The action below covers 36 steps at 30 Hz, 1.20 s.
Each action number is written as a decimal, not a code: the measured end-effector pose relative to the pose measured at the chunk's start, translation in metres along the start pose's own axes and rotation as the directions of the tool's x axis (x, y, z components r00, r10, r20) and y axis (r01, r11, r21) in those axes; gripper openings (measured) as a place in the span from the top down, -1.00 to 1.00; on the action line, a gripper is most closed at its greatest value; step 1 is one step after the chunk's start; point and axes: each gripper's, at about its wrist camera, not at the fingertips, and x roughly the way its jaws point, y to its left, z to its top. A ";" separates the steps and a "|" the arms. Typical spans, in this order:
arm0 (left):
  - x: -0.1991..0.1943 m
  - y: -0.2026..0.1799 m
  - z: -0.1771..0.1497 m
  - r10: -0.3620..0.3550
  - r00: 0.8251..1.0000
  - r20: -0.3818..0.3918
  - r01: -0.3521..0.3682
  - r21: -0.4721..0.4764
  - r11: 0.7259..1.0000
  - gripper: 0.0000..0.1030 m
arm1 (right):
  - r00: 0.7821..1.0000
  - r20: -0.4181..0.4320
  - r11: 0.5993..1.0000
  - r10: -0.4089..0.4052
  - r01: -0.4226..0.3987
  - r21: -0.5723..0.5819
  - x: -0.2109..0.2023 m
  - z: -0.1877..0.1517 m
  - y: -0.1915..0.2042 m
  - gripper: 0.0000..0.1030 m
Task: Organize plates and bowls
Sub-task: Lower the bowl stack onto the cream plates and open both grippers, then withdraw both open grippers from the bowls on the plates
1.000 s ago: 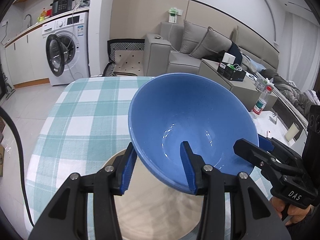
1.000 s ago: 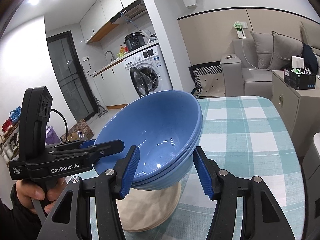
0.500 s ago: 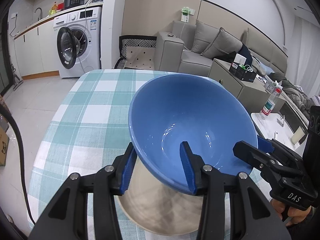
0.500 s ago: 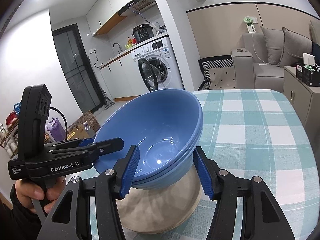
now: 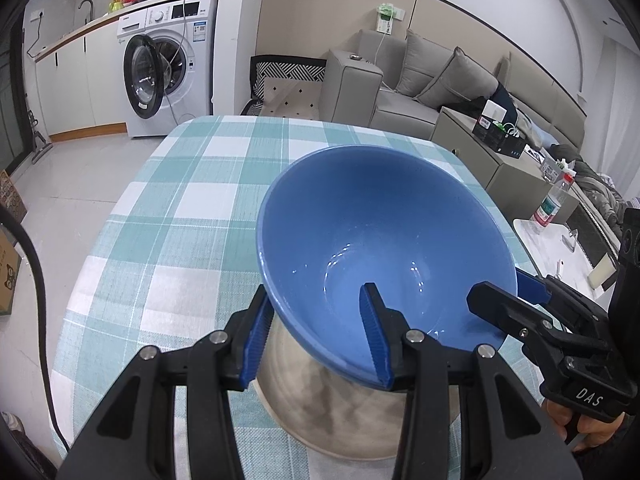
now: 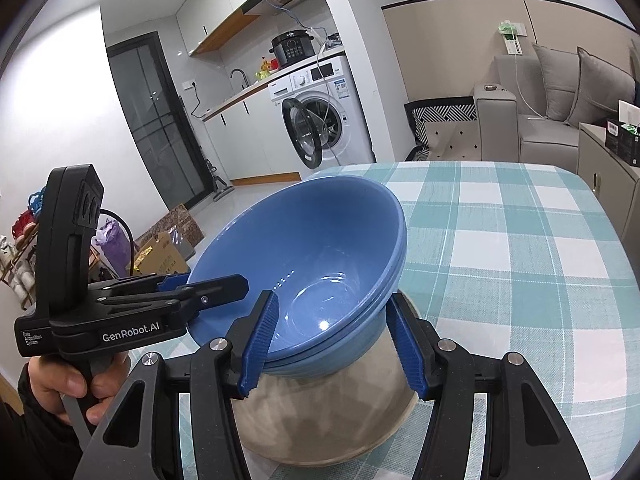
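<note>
A stack of blue bowls [image 5: 384, 240] [image 6: 316, 248] hangs tilted just over a beige dish [image 5: 328, 412] [image 6: 328, 420] on the table with the teal checked cloth [image 5: 180, 216]. My left gripper [image 5: 316, 336] is shut on the stack's near wall, one finger inside and one outside. My right gripper [image 6: 332, 344] is shut on the opposite wall in the same way. Each gripper also shows in the other's view: the right gripper [image 5: 512, 292] and the left gripper [image 6: 216, 284], both biting the rim. Whether the stack touches the dish is hidden.
The checked cloth [image 6: 520, 248] stretches bare beyond the bowls to the table's far edge. Past it stand a washing machine [image 5: 168, 68] with its door open and a grey sofa [image 5: 420, 80]. A low side table with a bottle [image 5: 554, 204] is to the right; cardboard boxes [image 6: 168, 248] lie on the floor.
Both grippers have come down and forward with the blue bowls. The stack now sits lower and closer over the beige dish. Neither grip has changed.
</note>
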 end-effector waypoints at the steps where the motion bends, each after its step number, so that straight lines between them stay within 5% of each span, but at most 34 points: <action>1: 0.002 0.001 -0.001 0.000 1.000 -0.005 0.000 -0.002 1.000 0.17 | 1.000 -0.003 1.000 -0.001 0.001 -0.001 0.001 0.000 0.000 -0.11; 20: 0.004 0.000 -0.001 -0.016 1.000 0.002 0.016 0.013 1.000 0.03 | 1.000 -0.004 1.000 -0.014 0.014 -0.003 0.003 -0.003 -0.005 -0.15; 32: -0.012 0.014 -0.008 0.047 0.995 0.087 -0.051 0.052 0.997 -0.86 | 0.996 0.028 0.994 -0.080 0.082 -0.071 -0.004 -0.001 0.003 -0.98; 36: -0.025 0.028 -0.011 0.051 0.987 0.156 -0.060 0.053 0.997 -1.00 | 0.995 0.069 0.992 -0.079 0.085 -0.095 -0.012 0.000 0.004 -0.98</action>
